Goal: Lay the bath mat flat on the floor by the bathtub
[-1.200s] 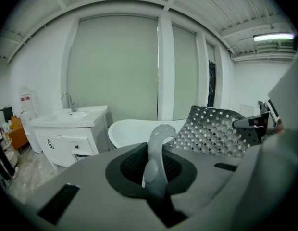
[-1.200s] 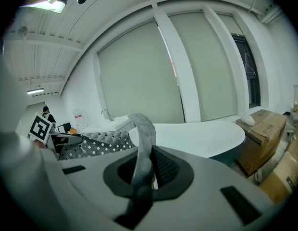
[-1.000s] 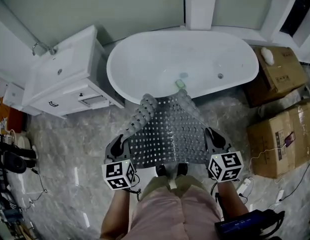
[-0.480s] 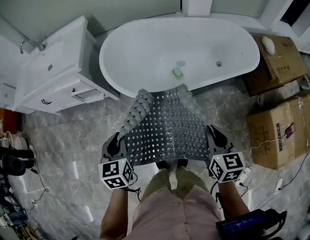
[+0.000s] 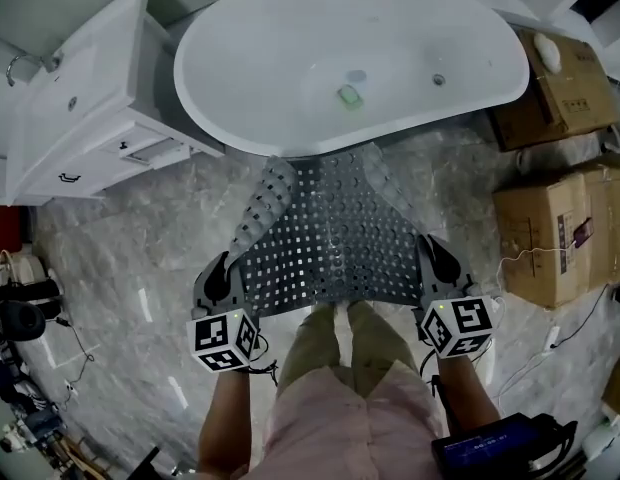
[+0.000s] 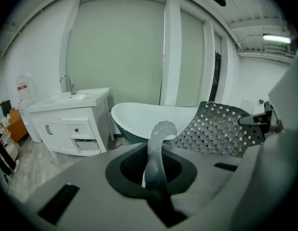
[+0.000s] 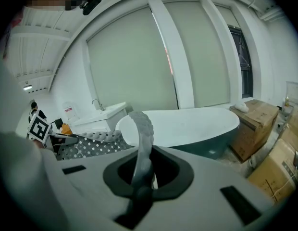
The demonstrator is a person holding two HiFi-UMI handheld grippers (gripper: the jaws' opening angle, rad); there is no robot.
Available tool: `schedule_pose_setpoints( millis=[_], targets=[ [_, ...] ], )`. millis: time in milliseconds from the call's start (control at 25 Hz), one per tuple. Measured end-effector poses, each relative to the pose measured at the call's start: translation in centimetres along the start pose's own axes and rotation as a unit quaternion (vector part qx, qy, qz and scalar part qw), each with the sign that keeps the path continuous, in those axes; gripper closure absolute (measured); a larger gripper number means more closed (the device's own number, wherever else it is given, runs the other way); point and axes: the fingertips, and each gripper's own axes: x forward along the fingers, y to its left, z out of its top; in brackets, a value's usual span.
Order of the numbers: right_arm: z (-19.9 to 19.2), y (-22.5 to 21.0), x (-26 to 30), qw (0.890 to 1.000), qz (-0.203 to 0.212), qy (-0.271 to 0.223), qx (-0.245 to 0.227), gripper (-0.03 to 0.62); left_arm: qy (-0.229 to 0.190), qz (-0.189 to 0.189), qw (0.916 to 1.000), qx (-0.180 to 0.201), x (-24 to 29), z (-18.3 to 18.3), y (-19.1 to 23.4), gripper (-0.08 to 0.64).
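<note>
The left gripper (image 5: 222, 274) and right gripper (image 5: 436, 260) are each pinching a near corner of the grey perforated rubber bath mat (image 5: 325, 248). It is sinking lower beside the white oval bathtub (image 5: 252, 63), and its curled far edge is probably nearing the marbled floor (image 5: 120, 230).

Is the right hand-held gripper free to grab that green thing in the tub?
Probably not: the right hand-held gripper is shut on the bath mat, so its jaws are full; the green thing lies inside the bathtub.
</note>
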Motion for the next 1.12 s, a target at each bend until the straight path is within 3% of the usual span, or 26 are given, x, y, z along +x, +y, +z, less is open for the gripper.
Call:
schedule_pose_setpoints(
  millis=[760, 1120],
  targets=[
    [-8.2, -0.4, 6.2, 0.999, -0.020, 0.032, 0.002, 0.566, 0.026, -0.020, 0.9993, -0.018, 6.3, -8.5, 3.2, 0.522],
    [-11.0, -1.2, 8.7, 0.998, -0.047, 0.028, 0.010, 0.566, 0.035, -0.044, 0.9984, 0.000, 9.7, -11.1, 4.0, 0.522]
  ],
)
